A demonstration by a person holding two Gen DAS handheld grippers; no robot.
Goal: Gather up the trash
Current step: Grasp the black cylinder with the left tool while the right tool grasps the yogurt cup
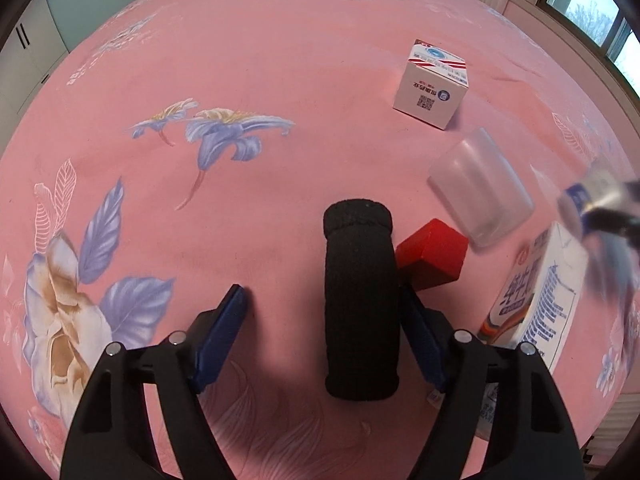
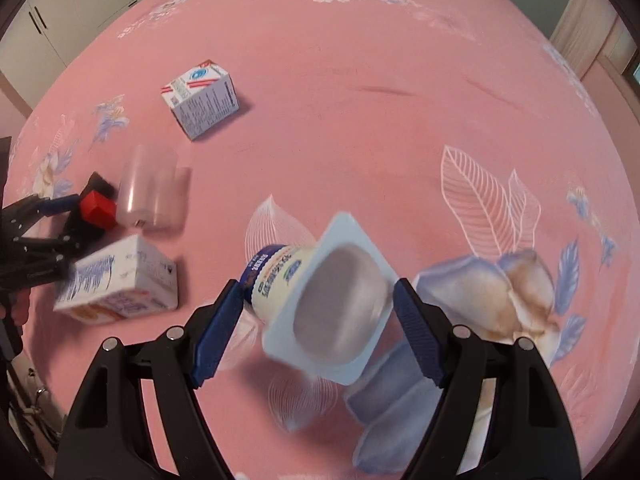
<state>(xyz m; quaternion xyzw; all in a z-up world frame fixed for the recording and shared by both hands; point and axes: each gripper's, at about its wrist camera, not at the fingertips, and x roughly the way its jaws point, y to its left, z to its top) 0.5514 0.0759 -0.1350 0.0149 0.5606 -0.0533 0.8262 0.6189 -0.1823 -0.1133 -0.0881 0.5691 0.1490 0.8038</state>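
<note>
left gripper (image 1: 324, 304) jaws apart around black roll (image 1: 360, 300); right gripper (image 2: 316, 304) jaws apart astride yogurt cup (image 2: 320, 300) on pink sheet (image 2: 360, 120)

Left tongs (image 1: 324, 300): black plastic arms w/ cut-out slots, silver screws at pivots, blue ribbed pads (image 1: 228, 324). Right tongs (image 2: 316, 300): same build, black frame, silver screws, blue ribbed pads (image 2: 416, 332).
</note>
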